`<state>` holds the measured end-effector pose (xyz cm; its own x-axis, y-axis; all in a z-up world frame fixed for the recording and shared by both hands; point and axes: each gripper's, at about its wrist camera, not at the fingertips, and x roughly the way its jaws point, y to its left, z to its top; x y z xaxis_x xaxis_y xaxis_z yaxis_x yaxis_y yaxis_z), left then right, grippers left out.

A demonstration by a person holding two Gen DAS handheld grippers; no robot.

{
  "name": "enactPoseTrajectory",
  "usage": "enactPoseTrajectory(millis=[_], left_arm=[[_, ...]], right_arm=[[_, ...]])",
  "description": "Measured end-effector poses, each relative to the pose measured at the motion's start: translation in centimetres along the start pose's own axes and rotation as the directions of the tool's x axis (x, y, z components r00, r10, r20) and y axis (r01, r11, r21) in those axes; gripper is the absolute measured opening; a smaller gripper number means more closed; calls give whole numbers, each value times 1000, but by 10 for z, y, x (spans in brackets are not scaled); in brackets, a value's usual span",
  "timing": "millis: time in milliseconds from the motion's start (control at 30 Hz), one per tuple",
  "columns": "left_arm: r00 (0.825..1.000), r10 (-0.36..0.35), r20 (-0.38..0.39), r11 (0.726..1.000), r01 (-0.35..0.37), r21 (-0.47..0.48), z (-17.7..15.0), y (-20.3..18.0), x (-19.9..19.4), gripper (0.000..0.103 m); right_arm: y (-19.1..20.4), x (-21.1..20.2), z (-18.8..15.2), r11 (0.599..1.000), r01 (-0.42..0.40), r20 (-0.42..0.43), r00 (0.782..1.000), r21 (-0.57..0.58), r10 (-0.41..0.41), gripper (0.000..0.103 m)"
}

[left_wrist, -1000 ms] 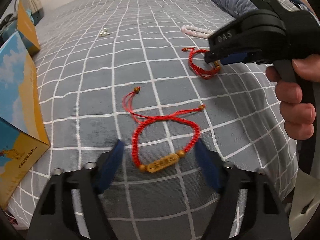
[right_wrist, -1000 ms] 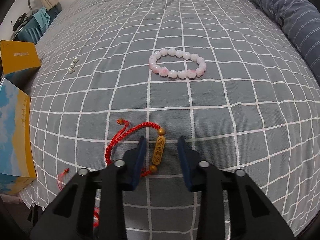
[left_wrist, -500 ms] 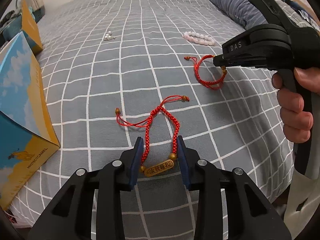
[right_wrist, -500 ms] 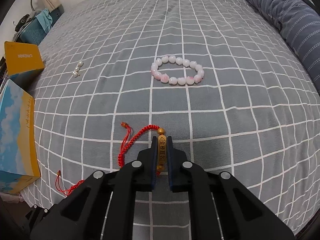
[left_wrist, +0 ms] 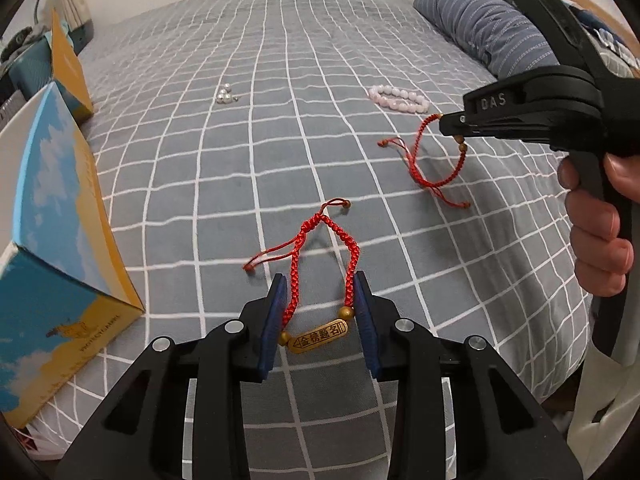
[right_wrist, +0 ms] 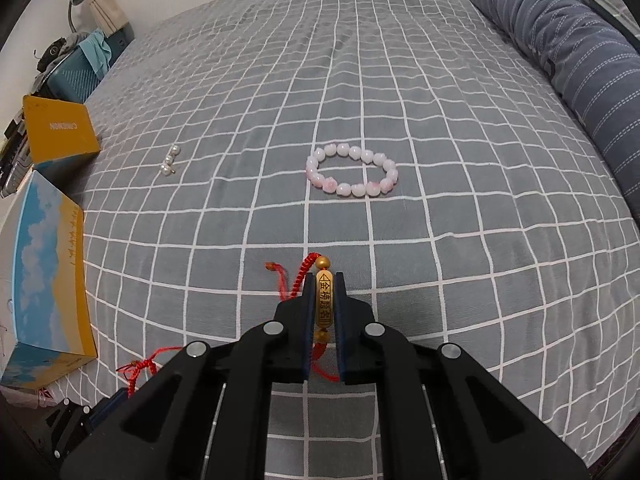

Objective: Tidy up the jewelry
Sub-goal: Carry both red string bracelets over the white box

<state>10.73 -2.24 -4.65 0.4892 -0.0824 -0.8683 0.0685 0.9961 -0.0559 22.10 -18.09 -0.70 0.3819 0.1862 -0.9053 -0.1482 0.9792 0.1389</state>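
Note:
My left gripper (left_wrist: 318, 312) is shut on a red cord bracelet (left_wrist: 320, 240) with a gold tag (left_wrist: 318, 337); the tag is pinched between the pads and the cord hangs above the bedspread. My right gripper (right_wrist: 324, 304) is shut on a second red cord bracelet (right_wrist: 298, 276), gripping its gold tag (right_wrist: 324, 299). In the left wrist view that bracelet (left_wrist: 434, 160) dangles from the right gripper (left_wrist: 452, 126), lifted off the bed. A pink bead bracelet (right_wrist: 352, 171) and a pair of pearl earrings (right_wrist: 169, 160) lie further back on the bed.
The grey checked bedspread (right_wrist: 440, 208) covers the bed. A blue-and-yellow box (right_wrist: 48, 280) stands at the left edge, with a yellow box (right_wrist: 58, 132) behind it. A striped pillow (right_wrist: 568, 48) lies along the right side.
Both grippers closed on the gold tags of their red bracelets and lifted them; the cords now hang, pulled up from the bedspread.

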Motion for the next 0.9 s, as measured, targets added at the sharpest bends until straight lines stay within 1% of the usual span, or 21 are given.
enactPoseTrajectory(millis=[233,533,667,900], left_arm=[[999,27,20,1000,-27,-7,15,6,-9,33],[999,31,38,999,-31,-9,30,17,-14,33],[999,34,33,999,-34,-10,36,21,-12,33],[998,40,57,998,-38,-48,53,30,-19,33]], right_arm=[[3,-12,3,1000,-9,25,1000,-10,9,8],[9,-18,5,1000,1,42,999,-15,0,8],[8,-29,4,1000,-2,63,998,-9,3,8],[11,-45,-3,1000,-12,83,996,-21,14,8]])
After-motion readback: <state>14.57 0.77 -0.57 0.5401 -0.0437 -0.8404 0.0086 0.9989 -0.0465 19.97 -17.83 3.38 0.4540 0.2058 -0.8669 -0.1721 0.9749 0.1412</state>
